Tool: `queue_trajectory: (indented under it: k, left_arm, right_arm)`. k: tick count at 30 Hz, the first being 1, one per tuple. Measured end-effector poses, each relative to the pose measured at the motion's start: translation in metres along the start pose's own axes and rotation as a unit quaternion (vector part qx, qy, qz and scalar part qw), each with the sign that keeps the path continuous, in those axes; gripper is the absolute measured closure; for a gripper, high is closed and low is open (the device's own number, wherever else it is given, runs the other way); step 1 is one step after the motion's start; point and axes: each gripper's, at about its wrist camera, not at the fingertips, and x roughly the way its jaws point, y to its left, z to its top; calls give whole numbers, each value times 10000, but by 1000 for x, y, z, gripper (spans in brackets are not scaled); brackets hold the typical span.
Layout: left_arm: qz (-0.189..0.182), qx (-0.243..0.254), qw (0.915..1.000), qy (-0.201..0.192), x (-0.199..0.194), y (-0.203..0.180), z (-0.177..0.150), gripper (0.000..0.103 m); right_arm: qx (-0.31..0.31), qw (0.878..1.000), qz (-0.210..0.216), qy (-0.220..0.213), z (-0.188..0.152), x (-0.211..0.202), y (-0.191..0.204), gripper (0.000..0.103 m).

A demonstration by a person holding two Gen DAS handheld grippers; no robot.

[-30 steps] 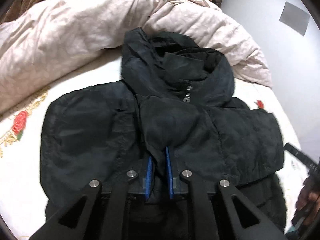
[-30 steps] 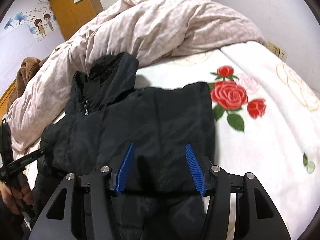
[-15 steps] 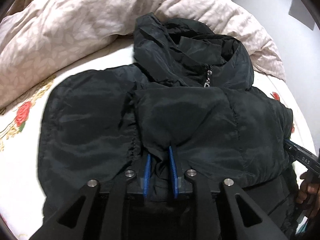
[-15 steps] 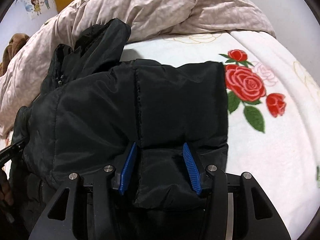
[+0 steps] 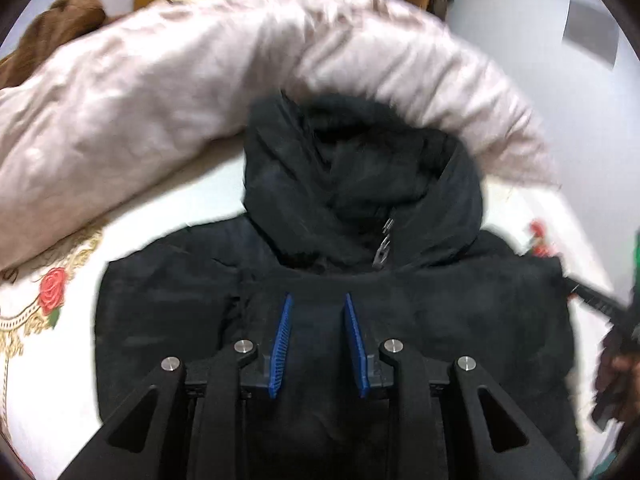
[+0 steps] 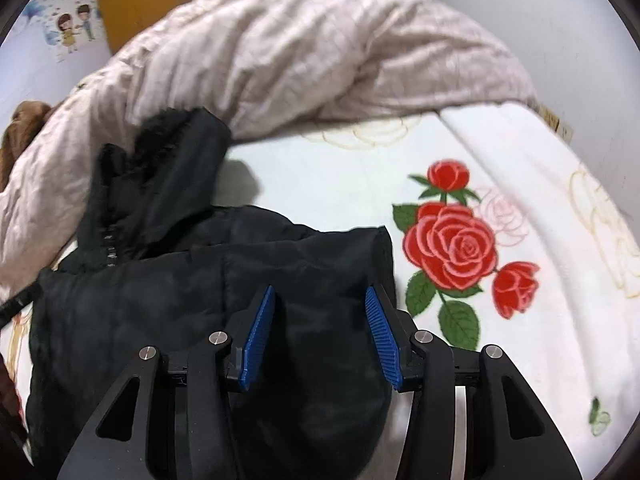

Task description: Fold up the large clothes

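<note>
Left wrist view: the left gripper [image 5: 316, 300] hangs over the middle of a black hooded jacket [image 5: 168, 320] spread flat on the bed. Its jaws have just been opening and now stand a modest way apart, the blue pads [image 5: 281, 340] clear of the cloth; jacket fabric lies beneath and between them, but nothing is pinched. Straight ahead of the fingertips sits the jacket's hood [image 5: 360, 184], its zip pull [image 5: 382, 246] just beyond the right-hand pad. Past the hood a crumpled pale pink duvet [image 5: 160, 92] is heaped across the far side. Off to the left of the jaws the white bedsheet [image 5: 48, 360] shows a red rose print. At the far right edge a hand [image 5: 618, 376] grips the handle of the other tool, blurred.

Right wrist view: the right gripper [image 6: 320, 304] is over the jacket's [image 6: 140, 320] right-hand edge, where a folded sleeve [image 6: 320, 256] lies on the body. Its jaws stand about half open and have been closing a little; the cloth bulges up between the pads [image 6: 380, 336], though whether they press on it cannot be told. The hood [image 6: 168, 172] lies ahead and to the left. To the right of the jaws, the sheet [image 6: 560, 360] carries a cluster of red roses [image 6: 452, 248], and the duvet [image 6: 320, 48] fills the far side.
</note>
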Motion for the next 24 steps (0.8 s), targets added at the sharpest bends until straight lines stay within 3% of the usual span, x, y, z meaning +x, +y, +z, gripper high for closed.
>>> queue_trajectory:
  k: [2,5,10,14,20,22,24]
  left_arm:
    - [124,66,9998,152,24,2,-8,73]
    - [146,206,9997,55,35,6,-18,72]
    - [269,346,9990,19,43,3,-21,72]
    - [273,243,9992,144,24,2,-5,73]
    - [-186,119,9988,-441,-47,8,-23,73]
    - [-193,177,9991,-320,-42,7,-35,73]
    - [-12,235,9997,19,-19,9,-45,73]
  right_arm:
    - [51,9999,-23,141,-3,13,-4,56]
    - [133,9993,42,333,-12,33,-9,56]
    - [-103,9994,-136,291,-19,43,-2,56]
    - [-63,9996,-242,151,-11,13,1,56]
    - [2,9991,173,-395,-35,-62,7,56]
    - [-39,9993,197,-302,-48,-62,11,56]
    - [-24,9998,149,86,-59,-40,15,56]
